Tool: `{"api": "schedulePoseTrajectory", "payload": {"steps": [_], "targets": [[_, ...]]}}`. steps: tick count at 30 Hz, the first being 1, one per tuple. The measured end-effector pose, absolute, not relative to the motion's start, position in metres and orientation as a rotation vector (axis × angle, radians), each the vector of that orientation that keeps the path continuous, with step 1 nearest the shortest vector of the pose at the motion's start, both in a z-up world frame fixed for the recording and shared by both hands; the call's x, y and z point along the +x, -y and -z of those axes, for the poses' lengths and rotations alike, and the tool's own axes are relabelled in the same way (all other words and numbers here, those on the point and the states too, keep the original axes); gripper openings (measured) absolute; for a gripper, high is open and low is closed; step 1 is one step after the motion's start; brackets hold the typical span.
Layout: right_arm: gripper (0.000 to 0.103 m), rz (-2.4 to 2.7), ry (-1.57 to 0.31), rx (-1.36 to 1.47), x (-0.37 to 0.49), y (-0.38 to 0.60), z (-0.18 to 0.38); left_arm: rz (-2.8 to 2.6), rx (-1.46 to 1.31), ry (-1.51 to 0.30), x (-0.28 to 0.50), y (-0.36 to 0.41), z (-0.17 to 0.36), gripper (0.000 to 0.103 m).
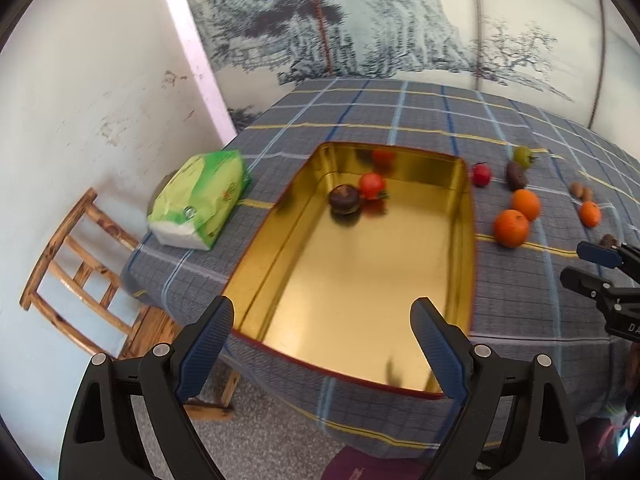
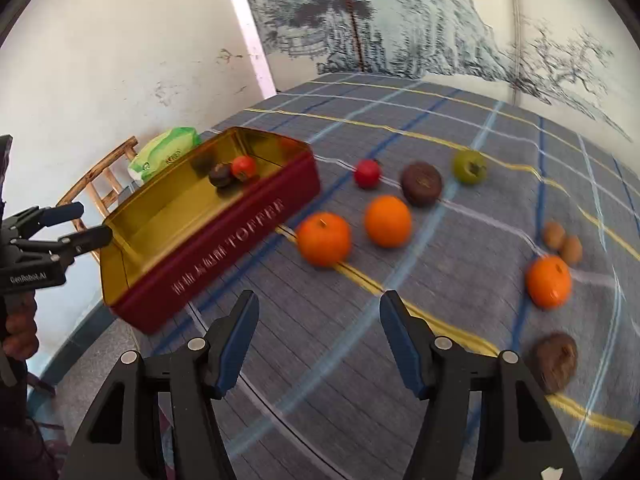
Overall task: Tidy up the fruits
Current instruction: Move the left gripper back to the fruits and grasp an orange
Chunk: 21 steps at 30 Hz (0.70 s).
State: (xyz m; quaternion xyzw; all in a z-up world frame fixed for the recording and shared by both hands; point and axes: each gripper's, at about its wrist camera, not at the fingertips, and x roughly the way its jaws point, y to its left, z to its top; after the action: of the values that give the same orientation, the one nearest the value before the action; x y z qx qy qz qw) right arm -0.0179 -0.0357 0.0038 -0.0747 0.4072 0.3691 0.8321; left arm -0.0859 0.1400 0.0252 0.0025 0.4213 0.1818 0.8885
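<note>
A green tissue pack lies at mid-left on the plaid tablecloth. A wooden chair stands lower left against the white wall. An ink landscape mural fills the top.

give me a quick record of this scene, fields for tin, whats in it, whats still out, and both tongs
tin: red, gold inside, open, on the plaid cloth
in tin: red fruit touching a dark brown fruit, at the far end
on cloth: three oranges, a red fruit, a green fruit, two brown fruits, two nuts
left tongs: open, empty, over the tin's near end
right tongs: open, empty, over the cloth
</note>
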Motion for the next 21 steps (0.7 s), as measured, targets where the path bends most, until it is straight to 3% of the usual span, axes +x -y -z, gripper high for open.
{"api": "schedulePoseTrajectory", "payload": {"steps": [5, 9, 17, 21], "targets": [[0.061, -0.734, -0.810, -0.145, -0.025, 0.065, -0.010, -0.287, 0.043, -0.852, -0.082, -0.115, -0.033, 0.090], [0.076, -0.646, -0.750, -0.101, -0.022, 0.105, -0.019, -0.248, 0.102, -0.841, -0.076, -0.093, -0.035, 0.090], [0.076, -0.413, -0.760, -0.072, 0.005, 0.180, -0.016, -0.193, 0.154, -0.868, -0.055, -0.061, -0.030, 0.090], [0.083, -0.318, -0.790, -0.078, 0.019, 0.206, -0.009, -0.162, 0.175, -0.883, -0.043, -0.047, -0.026, 0.090]]}}
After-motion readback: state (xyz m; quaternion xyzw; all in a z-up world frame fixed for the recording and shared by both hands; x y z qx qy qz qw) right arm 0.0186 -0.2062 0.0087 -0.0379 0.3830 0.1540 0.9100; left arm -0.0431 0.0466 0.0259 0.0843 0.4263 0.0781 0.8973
